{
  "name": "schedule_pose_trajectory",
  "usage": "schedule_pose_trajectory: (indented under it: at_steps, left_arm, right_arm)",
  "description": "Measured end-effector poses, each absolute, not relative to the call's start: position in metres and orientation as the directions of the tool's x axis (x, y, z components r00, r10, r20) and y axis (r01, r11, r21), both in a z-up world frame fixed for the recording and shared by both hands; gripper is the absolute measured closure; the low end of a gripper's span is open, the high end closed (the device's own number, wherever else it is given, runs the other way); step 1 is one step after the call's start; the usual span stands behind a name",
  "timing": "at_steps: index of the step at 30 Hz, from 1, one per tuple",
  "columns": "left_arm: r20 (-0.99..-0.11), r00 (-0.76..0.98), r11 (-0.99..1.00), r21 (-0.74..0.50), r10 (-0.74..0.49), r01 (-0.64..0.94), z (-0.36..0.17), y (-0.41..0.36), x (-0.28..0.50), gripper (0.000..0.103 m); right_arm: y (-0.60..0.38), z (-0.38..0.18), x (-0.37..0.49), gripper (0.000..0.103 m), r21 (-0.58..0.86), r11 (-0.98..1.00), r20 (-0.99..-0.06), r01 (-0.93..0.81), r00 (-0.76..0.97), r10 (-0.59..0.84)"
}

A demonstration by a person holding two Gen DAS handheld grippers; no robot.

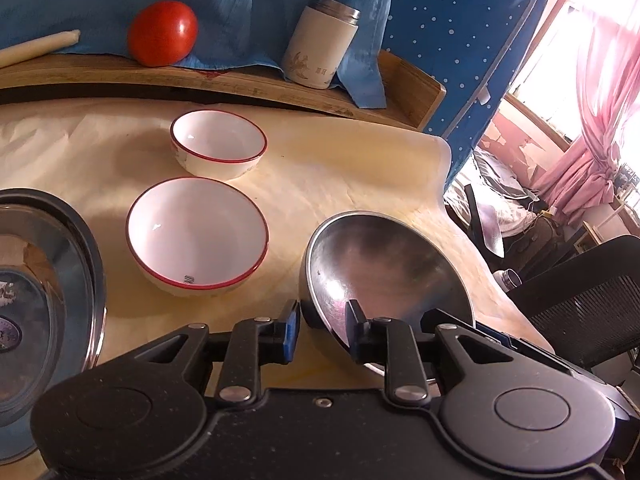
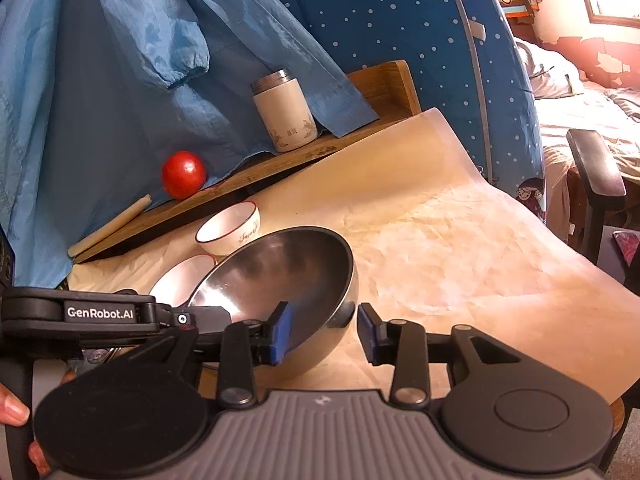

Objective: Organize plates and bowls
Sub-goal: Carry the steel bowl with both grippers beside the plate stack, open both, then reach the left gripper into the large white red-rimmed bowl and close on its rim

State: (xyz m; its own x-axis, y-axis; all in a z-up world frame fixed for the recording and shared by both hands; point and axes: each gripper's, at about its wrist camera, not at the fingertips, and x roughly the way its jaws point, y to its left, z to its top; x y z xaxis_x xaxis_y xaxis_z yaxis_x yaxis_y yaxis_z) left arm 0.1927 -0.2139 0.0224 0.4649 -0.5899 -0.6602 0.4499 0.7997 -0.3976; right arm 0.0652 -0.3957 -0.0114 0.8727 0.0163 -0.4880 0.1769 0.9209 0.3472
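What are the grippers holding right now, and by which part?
Nothing is clamped: left gripper and right gripper straddle the rim of the steel bowl, jaws apart.

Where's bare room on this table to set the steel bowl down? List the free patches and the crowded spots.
Free: the wide paper-covered stretch right of the steel bowl, out to the table's edge. Also a strip between the far white bowl and the wooden shelf. Crowded: the left side, with the near white bowl and the steel tray.

Black left gripper (image 1: 322,330), blue pads, silver pivot screws, white GenRobot.AI marking
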Motion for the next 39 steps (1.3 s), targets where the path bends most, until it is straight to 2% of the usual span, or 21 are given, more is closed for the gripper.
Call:
schedule_pose_trajectory:
  at_steps: [3, 7, 11, 15, 17, 19, 22, 27, 33, 39]
  left_arm:
    - [-0.657, 0.474, 0.803, -0.394, -0.586, 0.447, 0.023, -0.211, 0.191, 0.067]
    - [-0.646, 0.492, 0.808, -0.398, -0.584, 0.435, 0.026, -0.204, 0.189, 0.048]
    - [-0.631, 0.507, 0.806, -0.397, -0.587, 0.439, 0.031, -0.196, 0.183, 0.037]
    - [-0.597, 0.532, 0.797, -0.398, -0.601, 0.454, 0.040, -0.188, 0.176, 0.022]
    - [-0.576, 0.542, 0.789, -0.397, -0.612, 0.469, 0.046, -0.182, 0.173, 0.009]
    - [-0.555, 0.548, 0.778, -0.392, -0.626, 0.492, 0.052, -0.176, 0.175, 0.003]
    - [-0.537, 0.581, 0.789, -0.368, -0.612, 0.491, 0.064, -0.161, 0.183, 0.001]
    - [-0.538, 0.628, 0.827, -0.354, -0.562, 0.437, 0.076, -0.134, 0.211, 0.001]
    - [-0.617, 0.592, 0.853, -0.323, -0.518, 0.411, 0.066, -0.126, 0.251, 0.001]
    - [-0.716, 0.484, 0.839, -0.271, -0.504, 0.472, 0.046, -0.133, 0.286, 0.001]
  right_arm:
    - [-0.395, -0.011, 0.064, 0.058, 0.332, 0.924, -0.487, 0.187, 0.873, -0.001]
    - [-0.396, -0.011, 0.062, 0.049, 0.329, 0.923, -0.489, 0.202, 0.872, -0.017]
    - [-0.397, -0.011, 0.061, 0.042, 0.329, 0.921, -0.490, 0.210, 0.871, -0.024]
    - [-0.396, -0.010, 0.059, 0.026, 0.322, 0.922, -0.486, 0.215, 0.873, -0.033]
    - [-0.395, -0.009, 0.058, 0.017, 0.320, 0.922, -0.479, 0.217, 0.877, -0.040]
    - [-0.394, -0.008, 0.057, 0.010, 0.317, 0.923, -0.469, 0.219, 0.882, -0.048]
    - [-0.393, -0.005, 0.056, 0.002, 0.310, 0.924, -0.451, 0.222, 0.891, -0.063]
    - [-0.389, 0.001, 0.057, 0.001, 0.293, 0.931, -0.421, 0.218, 0.903, -0.079]
    - [-0.380, 0.015, 0.067, 0.001, 0.242, 0.959, -0.383, 0.149, 0.923, -0.047]
    - [-0.358, 0.030, 0.085, 0.001, 0.093, 0.996, -0.382, 0.009, 0.924, 0.028]
